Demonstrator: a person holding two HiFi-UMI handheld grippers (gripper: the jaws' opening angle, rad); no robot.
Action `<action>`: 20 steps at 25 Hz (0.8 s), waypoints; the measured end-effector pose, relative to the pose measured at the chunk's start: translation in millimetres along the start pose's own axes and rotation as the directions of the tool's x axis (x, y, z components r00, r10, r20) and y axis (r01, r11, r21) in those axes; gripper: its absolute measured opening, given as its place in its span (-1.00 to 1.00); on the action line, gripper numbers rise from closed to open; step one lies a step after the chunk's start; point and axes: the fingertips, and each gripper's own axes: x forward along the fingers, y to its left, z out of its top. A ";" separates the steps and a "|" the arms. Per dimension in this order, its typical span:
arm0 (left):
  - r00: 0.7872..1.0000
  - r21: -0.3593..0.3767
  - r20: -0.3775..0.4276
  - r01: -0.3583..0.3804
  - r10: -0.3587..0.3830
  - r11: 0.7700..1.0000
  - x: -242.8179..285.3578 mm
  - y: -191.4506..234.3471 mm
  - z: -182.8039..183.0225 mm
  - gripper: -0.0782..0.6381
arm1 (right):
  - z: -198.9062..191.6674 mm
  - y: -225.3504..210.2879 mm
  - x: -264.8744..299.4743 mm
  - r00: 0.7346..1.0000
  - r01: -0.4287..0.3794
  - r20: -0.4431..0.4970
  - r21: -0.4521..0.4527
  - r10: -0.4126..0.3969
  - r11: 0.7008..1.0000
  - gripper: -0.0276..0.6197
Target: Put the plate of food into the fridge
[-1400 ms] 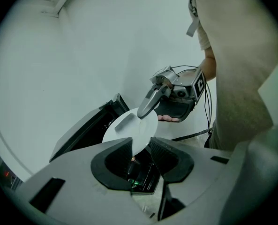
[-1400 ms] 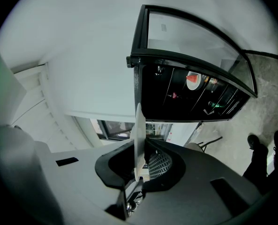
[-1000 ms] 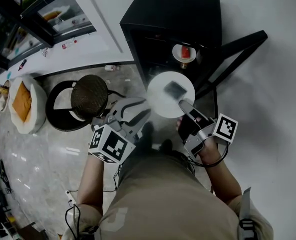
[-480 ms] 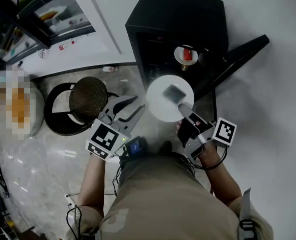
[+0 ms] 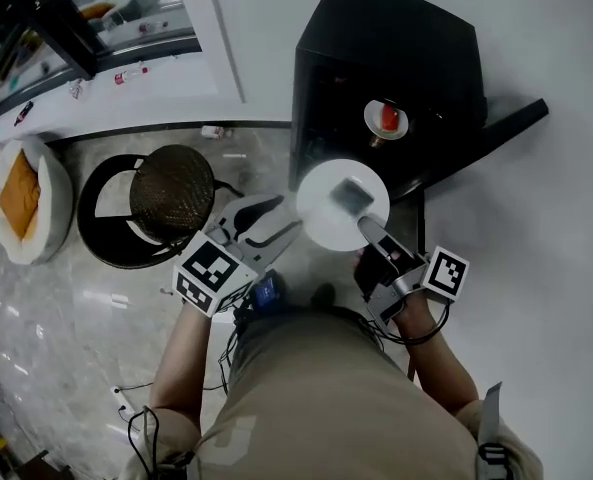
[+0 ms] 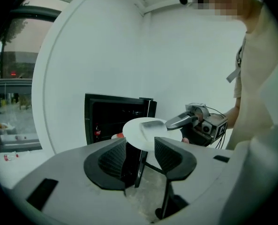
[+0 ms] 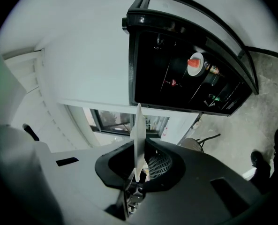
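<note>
Right gripper (image 7: 139,165) clamped on the rim of the white plate (image 5: 319,208), jaws closed on the plate's near edge, plate held level in the air just in front of the open black fridge (image 5: 381,48), not yet inside

Grey food (image 5: 352,194) lies on the plate toward the edge where the right gripper's jaws bite

Left gripper (image 6: 141,153) empty, jaws apart and just been opening, nothing between them; it hangs just beside the plate's left edge, not touching

Fridge door (image 5: 486,133) swung wide to the right

Inside the fridge a small plate (image 5: 387,120) with red food (image 5: 388,116) on it

Round woven stool (image 5: 172,190) stands on the marble floor (image 5: 76,298) left of the fridge, well apart from the plate
</note>
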 end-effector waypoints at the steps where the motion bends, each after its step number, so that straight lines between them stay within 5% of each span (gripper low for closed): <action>1: 1.000 -0.014 -0.002 0.009 -0.009 1.000 -2.5 2.0 -3.8 -0.29 | -4.0 1.9 4.0 1.000 -0.002 -0.001 -0.008 0.002 1.000 -0.78; 11: 0.995 -0.154 0.044 0.093 -0.087 0.984 -27.0 25.5 -28.1 -0.14 | -39.4 10.1 32.0 1.000 -0.012 -0.010 -0.058 0.011 0.998 -0.78; 20: 0.956 -0.368 0.172 0.286 -0.237 0.885 -37.2 19.3 -40.3 -0.14 | -64.9 13.5 44.0 0.999 -0.034 -0.011 -0.070 0.034 0.997 -0.78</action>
